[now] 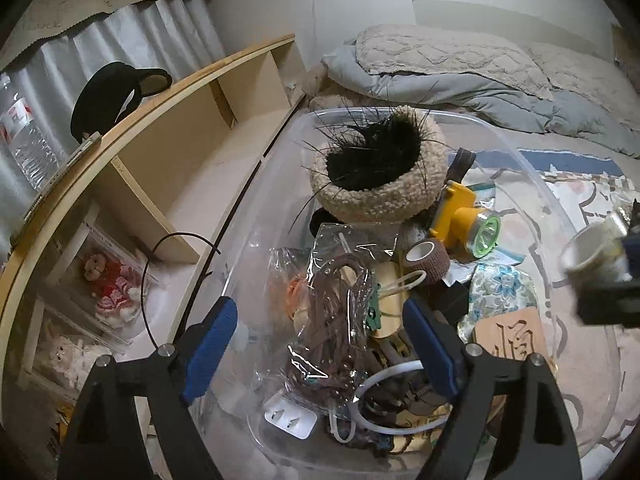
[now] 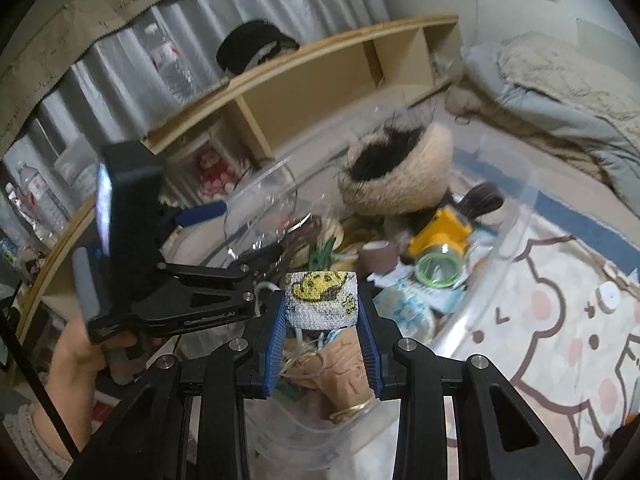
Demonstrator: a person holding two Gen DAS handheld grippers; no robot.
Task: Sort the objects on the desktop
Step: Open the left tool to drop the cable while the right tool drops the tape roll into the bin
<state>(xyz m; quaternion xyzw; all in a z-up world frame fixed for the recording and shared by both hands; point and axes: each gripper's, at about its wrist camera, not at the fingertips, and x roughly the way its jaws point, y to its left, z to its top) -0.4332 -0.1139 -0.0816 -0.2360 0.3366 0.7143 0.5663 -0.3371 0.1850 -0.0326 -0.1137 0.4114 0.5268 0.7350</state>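
A clear plastic bin [image 1: 532,168] holds a jumble: a fuzzy beige and black hat [image 1: 380,172], a yellow headlamp [image 1: 468,220], a brown tape roll [image 1: 426,262], a bagged brown cord [image 1: 340,320], a white plug [image 1: 290,420] and a carved wooden plaque [image 1: 512,336]. My left gripper [image 1: 320,352] is open above the bagged cord. My right gripper [image 2: 322,320] is shut on a white bandage roll with a yellow print [image 2: 322,300], held above the bin [image 2: 516,216]. That roll also shows blurred at the right of the left wrist view [image 1: 596,256].
A wooden shelf unit [image 1: 168,160] stands left of the bin, with a black cap [image 1: 116,96] and water bottle [image 1: 28,140] on top and dolls below. A bed with grey bedding [image 1: 460,76] lies behind. A bear-print rug [image 2: 560,320] covers the floor.
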